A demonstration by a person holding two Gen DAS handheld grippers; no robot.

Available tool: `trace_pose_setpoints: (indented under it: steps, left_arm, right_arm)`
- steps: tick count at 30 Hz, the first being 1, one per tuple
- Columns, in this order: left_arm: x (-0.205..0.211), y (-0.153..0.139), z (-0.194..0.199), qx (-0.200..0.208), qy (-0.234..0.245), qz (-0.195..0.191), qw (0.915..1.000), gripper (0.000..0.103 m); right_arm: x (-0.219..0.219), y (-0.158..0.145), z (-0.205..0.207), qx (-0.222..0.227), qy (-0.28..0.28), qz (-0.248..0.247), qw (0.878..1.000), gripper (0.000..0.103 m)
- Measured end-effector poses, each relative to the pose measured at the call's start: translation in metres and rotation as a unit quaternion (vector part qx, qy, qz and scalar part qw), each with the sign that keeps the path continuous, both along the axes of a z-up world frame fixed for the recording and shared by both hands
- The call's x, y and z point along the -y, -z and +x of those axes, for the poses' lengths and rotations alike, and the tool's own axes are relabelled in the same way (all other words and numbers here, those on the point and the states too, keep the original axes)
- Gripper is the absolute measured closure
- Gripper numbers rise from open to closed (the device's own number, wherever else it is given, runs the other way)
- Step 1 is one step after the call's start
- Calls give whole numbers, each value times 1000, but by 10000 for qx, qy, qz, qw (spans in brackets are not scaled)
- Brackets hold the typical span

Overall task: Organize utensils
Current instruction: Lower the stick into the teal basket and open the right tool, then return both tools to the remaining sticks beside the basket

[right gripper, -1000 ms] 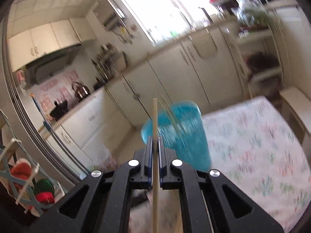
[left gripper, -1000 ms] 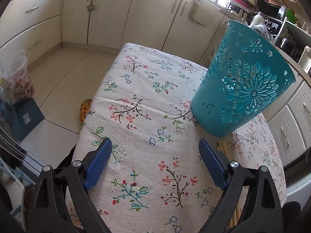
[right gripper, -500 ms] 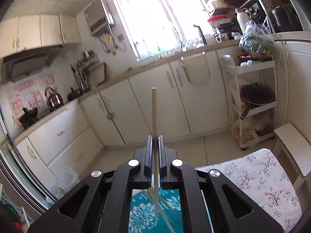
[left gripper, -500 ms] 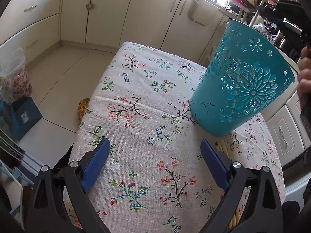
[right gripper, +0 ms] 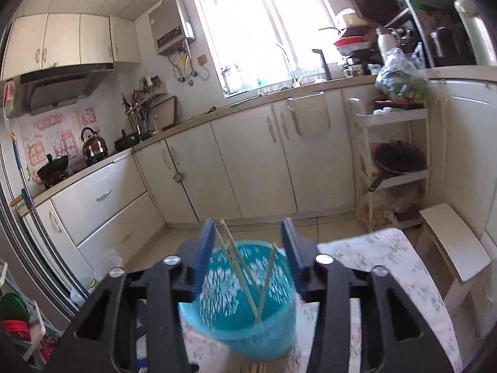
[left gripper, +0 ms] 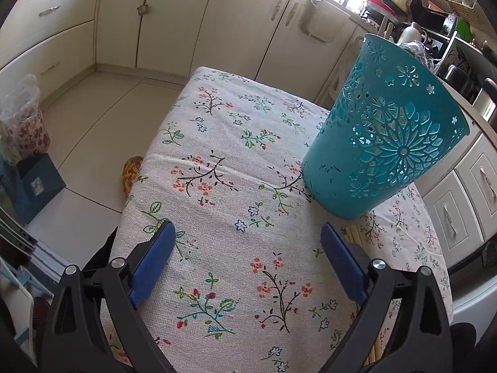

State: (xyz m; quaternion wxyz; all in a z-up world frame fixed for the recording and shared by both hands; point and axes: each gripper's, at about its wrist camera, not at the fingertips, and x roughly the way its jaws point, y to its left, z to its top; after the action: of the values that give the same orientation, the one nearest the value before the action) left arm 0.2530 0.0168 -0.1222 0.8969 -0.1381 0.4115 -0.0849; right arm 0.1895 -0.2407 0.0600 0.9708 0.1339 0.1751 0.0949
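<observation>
A teal perforated plastic basket [left gripper: 388, 136] stands on a floral tablecloth [left gripper: 223, 186]. In the right wrist view the basket [right gripper: 239, 298] sits below my right gripper [right gripper: 247, 236], which is open and empty, and several wooden chopsticks [right gripper: 245, 276] lean inside it. My left gripper [left gripper: 247, 248] is open and empty, low over the cloth, left of and in front of the basket. More chopsticks [left gripper: 357, 236] lie on the cloth by the basket's base, partly hidden behind my left gripper's right finger.
Cream kitchen cabinets [left gripper: 174, 21] line the far wall and the right side. The table edge drops to a tiled floor [left gripper: 87, 124] on the left, where bags [left gripper: 21, 130] stand. A white shelf rack [right gripper: 394, 168] and a stool [right gripper: 456, 245] stand right of the table.
My right gripper held one chopstick upright over the basket; now its jaws are apart and the chopstick lies in the basket. My left gripper has stayed nearly still.
</observation>
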Motion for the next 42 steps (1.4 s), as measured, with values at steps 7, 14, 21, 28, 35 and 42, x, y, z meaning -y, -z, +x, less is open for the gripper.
trace_pose_setpoints:
  steps: [7,14,21,28,35,42]
  left_arm:
    - [1,0,0,-14,9,56,10000,12]
    - [4,0,1,-32,13,120,9999,11]
    - [9,-1,1,-46,47,177,9998,9]
    - [13,0,2,-80,57,314,9995,8]
    - [18,0,3,-118,83,472,9988,8]
    - [66,-4,-13,-93,769,1202,9897,11]
  right_arm:
    - [-15,127,-51,-1883,-329,-423,9806,75]
    - [-33,162,-28,-2435,-571,-494,9670,86]
    - [-46,174,-13,-2623,-563,-786,9601,86]
    - [-49,171,-14,-2681,-688,-1110,9545,87]
    - [-32,169,-21,-2819,-538,-1350,9484,97]
    - [-2,172,-35,-2803,-381,-578,9574,97]
